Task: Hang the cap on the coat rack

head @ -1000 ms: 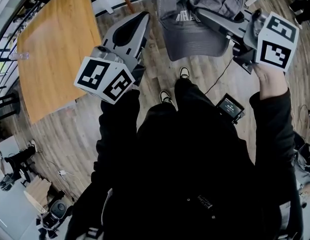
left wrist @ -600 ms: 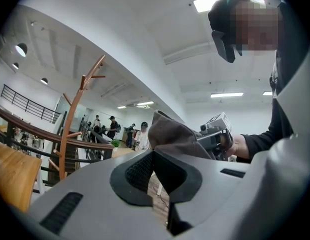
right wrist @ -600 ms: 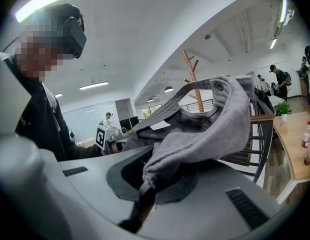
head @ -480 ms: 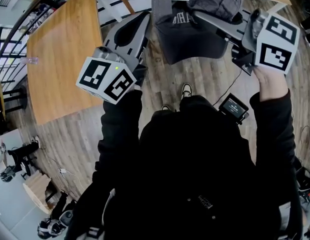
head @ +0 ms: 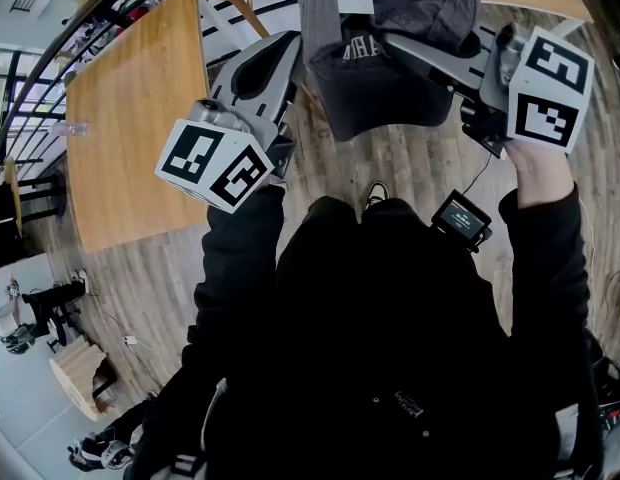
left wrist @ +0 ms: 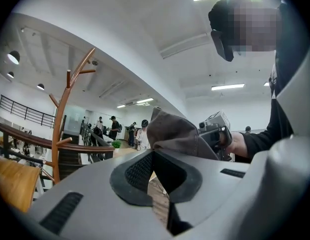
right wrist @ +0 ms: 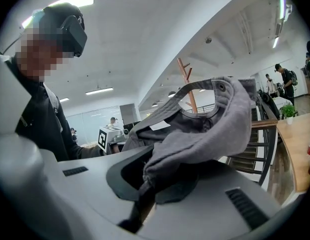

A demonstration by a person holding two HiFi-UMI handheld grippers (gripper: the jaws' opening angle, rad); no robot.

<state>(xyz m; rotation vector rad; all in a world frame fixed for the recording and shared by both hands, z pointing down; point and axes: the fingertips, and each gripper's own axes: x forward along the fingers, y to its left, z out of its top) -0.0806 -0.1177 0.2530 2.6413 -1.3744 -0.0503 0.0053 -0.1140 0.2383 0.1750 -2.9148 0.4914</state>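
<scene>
A grey cap hangs from my right gripper, which is shut on the cap's fabric at chest height; in the right gripper view the crown drapes over the jaws. My left gripper is held just left of the cap, shut with nothing between its jaws. From the left gripper view the cap shows just beyond the jaw tips. The wooden coat rack stands ahead at the left, with bare upward pegs; its top shows behind the cap in the right gripper view.
A wooden table stands at the left over plank flooring. A dark railing runs behind the rack. Another tabletop lies at the right. Several people stand far off in the hall.
Both grippers have risen a little, the right one with the cap still in it. The table and floor below have shifted in the head view. Neither grip has changed.
</scene>
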